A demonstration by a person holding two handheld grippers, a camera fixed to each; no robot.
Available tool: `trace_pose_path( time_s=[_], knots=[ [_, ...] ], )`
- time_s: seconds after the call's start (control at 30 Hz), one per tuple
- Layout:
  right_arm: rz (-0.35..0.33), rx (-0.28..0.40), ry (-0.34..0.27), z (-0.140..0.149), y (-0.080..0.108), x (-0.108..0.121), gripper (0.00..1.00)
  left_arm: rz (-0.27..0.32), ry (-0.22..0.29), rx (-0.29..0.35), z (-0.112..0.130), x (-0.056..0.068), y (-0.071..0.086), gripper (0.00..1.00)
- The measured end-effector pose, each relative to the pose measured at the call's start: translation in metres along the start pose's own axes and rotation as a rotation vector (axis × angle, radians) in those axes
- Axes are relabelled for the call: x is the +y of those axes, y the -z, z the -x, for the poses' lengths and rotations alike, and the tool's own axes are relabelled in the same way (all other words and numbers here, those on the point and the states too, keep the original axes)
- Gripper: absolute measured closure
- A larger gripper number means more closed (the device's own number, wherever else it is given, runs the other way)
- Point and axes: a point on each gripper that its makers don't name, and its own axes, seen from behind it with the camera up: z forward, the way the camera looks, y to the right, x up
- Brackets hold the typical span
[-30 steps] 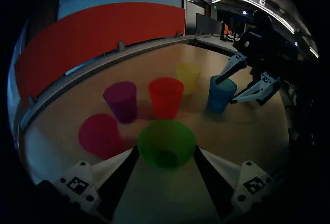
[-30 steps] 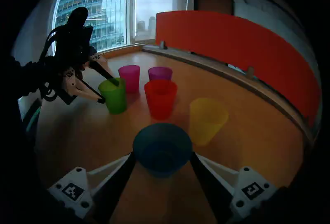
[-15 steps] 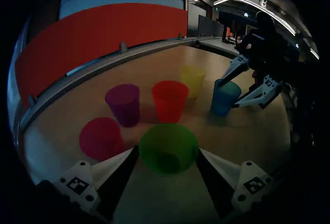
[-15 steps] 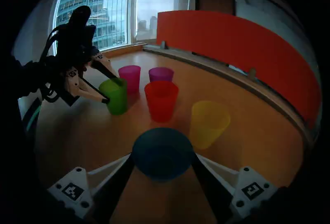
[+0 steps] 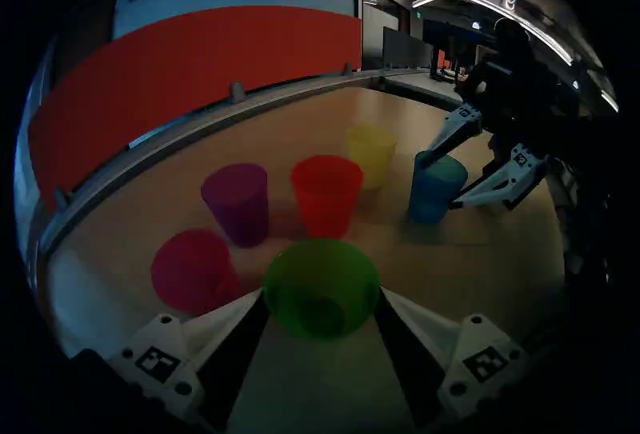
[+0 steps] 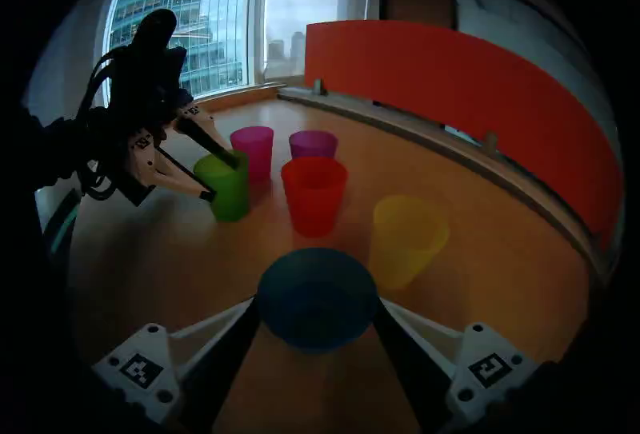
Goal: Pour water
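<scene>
Left tool (image 5: 320,296) clamps green cup (image 5: 322,278); right (image 6: 317,304), blue cup (image 6: 317,290).

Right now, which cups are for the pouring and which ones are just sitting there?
For the job:
green cup, gripped by the left gripper
blue cup, gripped by the right gripper

Just sitting on the table:
red cup
yellow cup
purple cup
pink cup

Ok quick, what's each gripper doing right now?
Left gripper: jaws closed on the green cup.
Right gripper: jaws closed on the blue cup.
</scene>
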Motion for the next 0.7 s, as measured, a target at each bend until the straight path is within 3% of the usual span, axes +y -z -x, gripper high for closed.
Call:
trace_pose_path(
  time_s=[0.13, 0.3, 0.7],
  knots=[
    [0.006, 0.007, 0.0, -0.0013, -0.0016, 0.0011, 0.0, 0.0, -0.005, -0.001, 0.0003, 0.0012, 0.0002, 0.13],
    [0.005, 0.018, -0.01, -0.003, -0.0032, 0.0001, 0.08, -0.001, -0.01, -0.002, 0.0009, 0.0016, 0.0004, 0.13],
    [0.004, 0.037, -0.038, -0.0047, -0.0004, 0.0012, 0.09, -0.004, -0.015, 0.005, -0.0005, 0.0025, 0.0025, 0.13]
  ],
)
